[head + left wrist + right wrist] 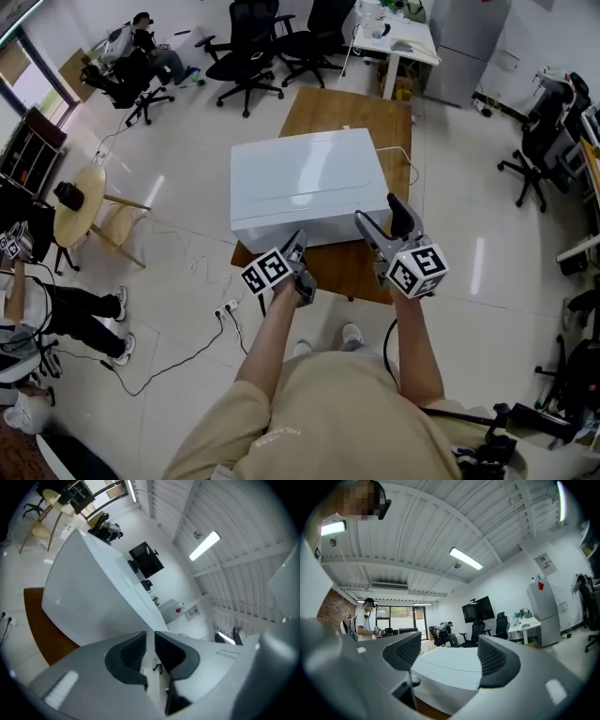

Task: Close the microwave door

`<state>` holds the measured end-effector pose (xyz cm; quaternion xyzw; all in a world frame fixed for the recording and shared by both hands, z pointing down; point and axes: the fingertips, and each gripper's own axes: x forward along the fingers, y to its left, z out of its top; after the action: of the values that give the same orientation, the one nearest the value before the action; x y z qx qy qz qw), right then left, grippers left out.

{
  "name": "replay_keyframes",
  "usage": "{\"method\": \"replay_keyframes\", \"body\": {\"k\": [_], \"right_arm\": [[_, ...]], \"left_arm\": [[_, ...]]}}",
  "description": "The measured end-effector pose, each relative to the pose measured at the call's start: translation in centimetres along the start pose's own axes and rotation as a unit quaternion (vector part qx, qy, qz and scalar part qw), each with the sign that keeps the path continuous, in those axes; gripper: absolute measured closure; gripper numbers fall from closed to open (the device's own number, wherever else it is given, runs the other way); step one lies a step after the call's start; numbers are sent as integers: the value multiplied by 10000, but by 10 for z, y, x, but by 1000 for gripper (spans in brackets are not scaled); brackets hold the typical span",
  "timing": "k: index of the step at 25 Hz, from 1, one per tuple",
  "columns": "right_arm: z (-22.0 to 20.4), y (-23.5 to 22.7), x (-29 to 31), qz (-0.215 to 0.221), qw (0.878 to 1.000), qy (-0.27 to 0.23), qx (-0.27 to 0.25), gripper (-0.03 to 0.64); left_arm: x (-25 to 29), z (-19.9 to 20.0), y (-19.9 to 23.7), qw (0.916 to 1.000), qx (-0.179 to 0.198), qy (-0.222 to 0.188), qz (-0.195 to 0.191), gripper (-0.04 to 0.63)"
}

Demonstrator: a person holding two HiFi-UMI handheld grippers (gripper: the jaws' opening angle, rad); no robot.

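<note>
A white microwave (305,183) sits on a brown wooden table (347,108). From above its front face looks flush, with no door swung out. My left gripper (298,240) is at the microwave's front left corner, jaws shut with nothing between them. In the left gripper view the shut left gripper (153,637) points along the white microwave (89,602). My right gripper (375,211) is at the front right corner, tilted slightly up, its jaws apart and empty. The right gripper view shows the right gripper (447,656) framing the microwave (450,672) top.
Black office chairs (248,52) and a white desk (394,37) stand behind the table. A round wooden stool (80,202) and a seated person (56,309) are at the left. A power strip (225,307) with cables lies on the floor by the table's front left.
</note>
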<state>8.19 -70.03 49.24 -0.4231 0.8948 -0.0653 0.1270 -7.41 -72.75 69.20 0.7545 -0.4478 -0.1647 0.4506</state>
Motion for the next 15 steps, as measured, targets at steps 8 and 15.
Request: {"method": "replay_keyframes", "body": {"k": [8,15], "right_arm": [[-26,69,2,-106,9996,172,-192,252],[-53,125,-10,-481,9974,252,-467,252]], "left_arm": [[-101,69,-30,9517,3014,-350,470,349],[-174,102,-46,8770,4664,-968,624,206]]}}
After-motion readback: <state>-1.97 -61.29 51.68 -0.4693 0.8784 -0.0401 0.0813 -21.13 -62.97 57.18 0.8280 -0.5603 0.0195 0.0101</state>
